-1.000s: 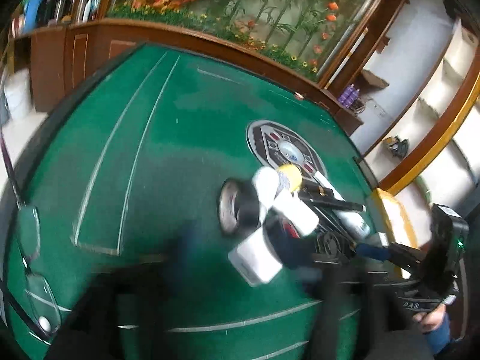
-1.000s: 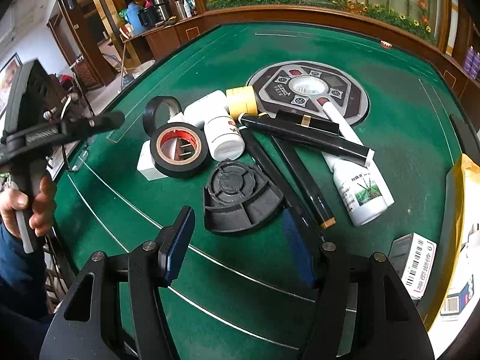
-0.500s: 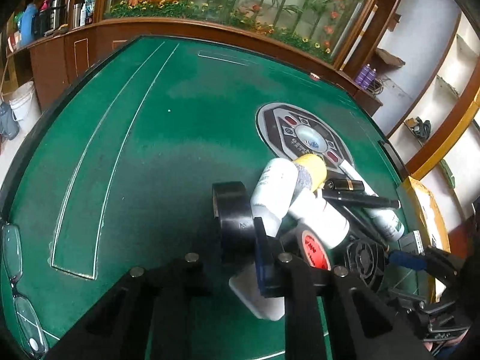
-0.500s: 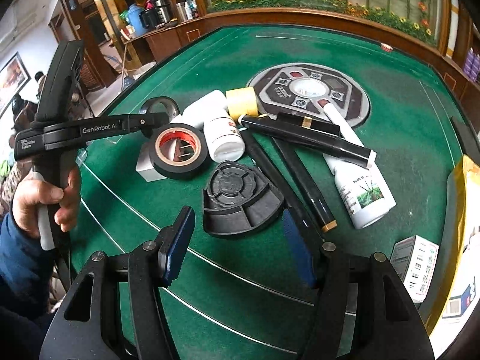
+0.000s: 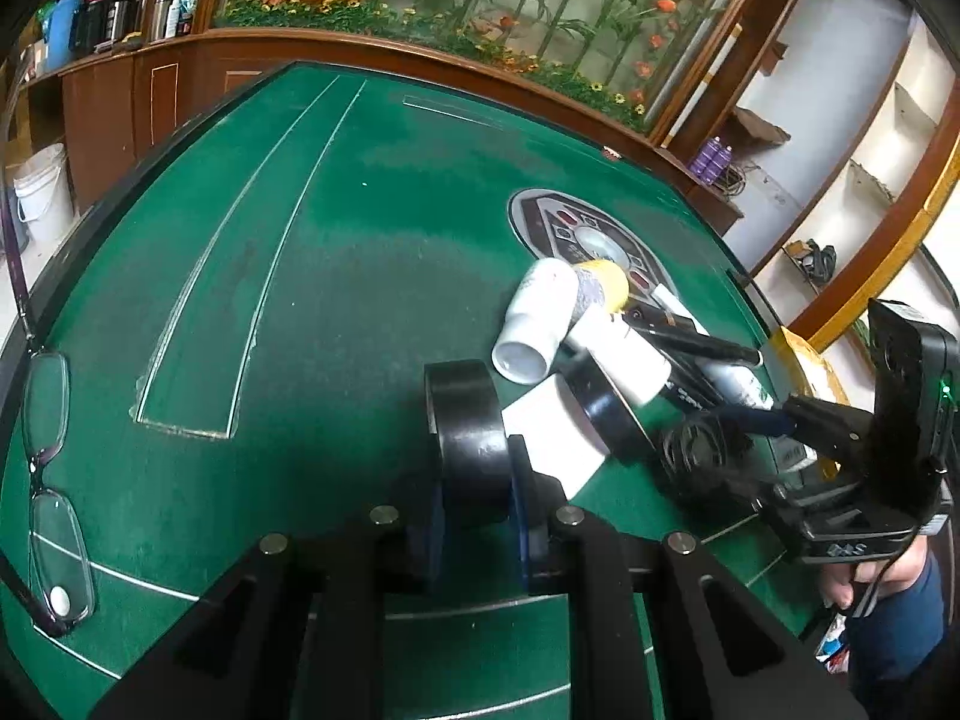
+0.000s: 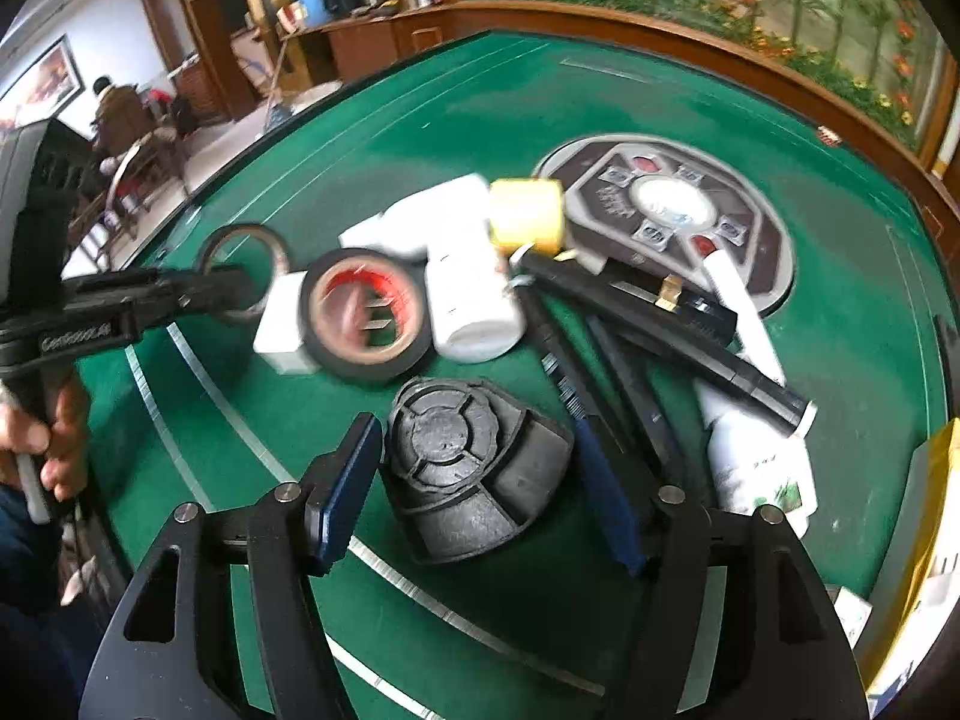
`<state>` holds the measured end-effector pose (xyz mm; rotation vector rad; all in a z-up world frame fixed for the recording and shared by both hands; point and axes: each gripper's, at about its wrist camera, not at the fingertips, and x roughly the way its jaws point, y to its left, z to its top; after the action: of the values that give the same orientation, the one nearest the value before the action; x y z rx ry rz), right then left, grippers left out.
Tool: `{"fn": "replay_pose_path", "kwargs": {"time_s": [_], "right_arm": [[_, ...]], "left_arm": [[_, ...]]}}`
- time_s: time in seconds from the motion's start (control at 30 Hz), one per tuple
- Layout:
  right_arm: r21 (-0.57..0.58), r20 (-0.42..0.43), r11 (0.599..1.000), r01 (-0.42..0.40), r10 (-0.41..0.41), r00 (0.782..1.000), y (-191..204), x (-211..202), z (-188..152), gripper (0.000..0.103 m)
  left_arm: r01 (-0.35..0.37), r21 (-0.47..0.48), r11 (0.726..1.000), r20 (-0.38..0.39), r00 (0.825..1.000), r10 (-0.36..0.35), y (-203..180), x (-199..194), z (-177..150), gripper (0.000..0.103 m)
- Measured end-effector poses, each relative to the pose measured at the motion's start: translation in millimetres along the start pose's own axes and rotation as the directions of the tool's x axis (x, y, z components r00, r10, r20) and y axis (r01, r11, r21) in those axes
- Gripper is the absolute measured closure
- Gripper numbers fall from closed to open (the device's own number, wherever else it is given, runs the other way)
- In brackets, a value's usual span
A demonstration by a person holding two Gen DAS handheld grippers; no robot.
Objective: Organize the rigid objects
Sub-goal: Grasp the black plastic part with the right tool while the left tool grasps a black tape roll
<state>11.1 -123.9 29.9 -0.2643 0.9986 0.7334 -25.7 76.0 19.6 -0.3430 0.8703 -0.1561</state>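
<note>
Now, left gripper (image 5: 474,510): its two blue-padded fingers (image 5: 525,516) stand on either side of the black tape roll (image 5: 465,420), which sits on edge between them; the pads look pressed to its flat sides, so the tongs are clamped on it.
Black tape roll, from the right wrist view: a thin dark ring (image 6: 243,276) at the left edge of the pile, with the left gripper's tips (image 6: 240,294) at it.
Right gripper (image 6: 480,492): tongs spread wide, holding nothing; the black ribbed plastic part (image 6: 474,468) lies on the felt between the two fingers, with a small gap on either side.
Second tape roll (image 6: 366,315): black with a red inner core, leaning on a white box (image 6: 282,330) just beside the gripped roll.
White bottles: one (image 6: 474,294) touches the red-cored roll; another (image 6: 432,216) lies behind it, next to a yellow tape roll (image 6: 528,213).
Black sticks (image 6: 648,324): several long ones cross each other to the right of the ribbed part, over a white spray bottle (image 6: 756,456).
Table (image 5: 336,276): green felt with white lines and a round grey panel (image 6: 672,204) set into its middle, behind the pile.
Eyeglasses (image 5: 51,480): on the table's left edge, well apart from the pile.
Blur: the right wrist view is smeared, so bottle labels cannot be read.
</note>
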Motion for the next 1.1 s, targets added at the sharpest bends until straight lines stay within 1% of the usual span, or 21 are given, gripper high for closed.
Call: {"fn": "replay_pose_path", "kwargs": {"time_s": [0.03, 0.07, 0.2, 0.27, 0.37, 0.47, 0.53, 0.6, 0.67, 0.7, 0.83, 1.0, 1.1], "right_arm": [[0.002, -0.013, 0.999, -0.034, 0.034, 0.999, 2.2, -0.8, -2.9, 0.034], [0.005, -0.017, 0.999, -0.048, 0.048, 0.999, 3.8, -1.1, -4.5, 0.034], [-0.019, 0.005, 1.000, 0.021, -0.021, 1.000, 13.2, -2.1, -6.4, 0.034], [-0.040, 0.006, 0.998, 0.039, -0.039, 0.999, 18.3, -2.7, -6.5, 0.034], [-0.075, 0.018, 0.996, 0.045, -0.044, 0.999, 24.6, -6.2, -9.6, 0.034], [-0.139, 0.014, 0.988, 0.061, -0.060, 0.998, 32.0, -3.0, -13.1, 0.033], [-0.158, 0.012, 0.985, 0.071, -0.070, 0.998, 33.5, 1.1, -11.5, 0.030], [-0.171, -0.017, 0.982, 0.076, -0.080, 0.997, 33.9, 9.2, -10.6, 0.030], [-0.172, -0.028, 0.981, 0.095, -0.101, 0.995, 35.2, 13.3, -12.2, 0.030], [-0.168, -0.027, 0.981, 0.098, -0.104, 0.994, 35.1, 14.1, -13.7, 0.032], [-0.108, 0.010, 0.991, 0.075, -0.075, 0.997, 26.8, 5.6, -17.9, 0.033], [-0.016, 0.073, 0.997, 0.071, -0.070, 0.995, 13.2, -13.2, -27.2, 0.033], [0.050, 0.108, 0.998, 0.049, -0.054, 0.993, 1.0, -26.8, -32.4, 0.033]], "left_arm": [[0.003, -0.003, 1.000, 0.001, 1.000, -0.003, 0.1, 0.0, -0.6, 0.086], [0.008, -0.004, 1.000, 0.003, 1.000, -0.008, 0.2, 0.1, -1.1, 0.086], [0.002, -0.012, 1.000, 0.011, 1.000, -0.002, -0.8, 1.6, -1.5, 0.086], [-0.006, -0.005, 1.000, 0.009, 1.000, 0.006, -1.9, 1.4, -1.8, 0.086], [-0.006, -0.003, 1.000, 0.008, 1.000, 0.006, -1.5, 1.9, -2.1, 0.086], [-0.012, 0.009, 1.000, 0.007, 1.000, 0.012, -4.0, 2.6, -3.9, 0.086], [-0.014, 0.017, 1.000, 0.005, 1.000, 0.014, -5.6, 3.4, -5.5, 0.086], [-0.022, 0.026, 0.999, 0.007, 1.000, 0.022, -7.4, 2.8, -6.5, 0.086], [-0.021, 0.037, 0.999, 0.010, 1.000, 0.021, -9.0, 1.7, -7.4, 0.086], [-0.018, 0.042, 0.999, 0.011, 1.000, 0.018, -9.7, 1.2, -8.0, 0.086], [-0.027, 0.060, 0.998, 0.019, 0.999, 0.026, -14.2, 0.2, -8.9, 0.086], [-0.043, 0.095, 0.995, 0.061, 0.997, 0.038, -28.6, -10.5, -7.4, 0.086], [-0.024, 0.113, 0.993, 0.071, 0.997, 0.016, -38.9, -16.3, -5.8, 0.086]]}}
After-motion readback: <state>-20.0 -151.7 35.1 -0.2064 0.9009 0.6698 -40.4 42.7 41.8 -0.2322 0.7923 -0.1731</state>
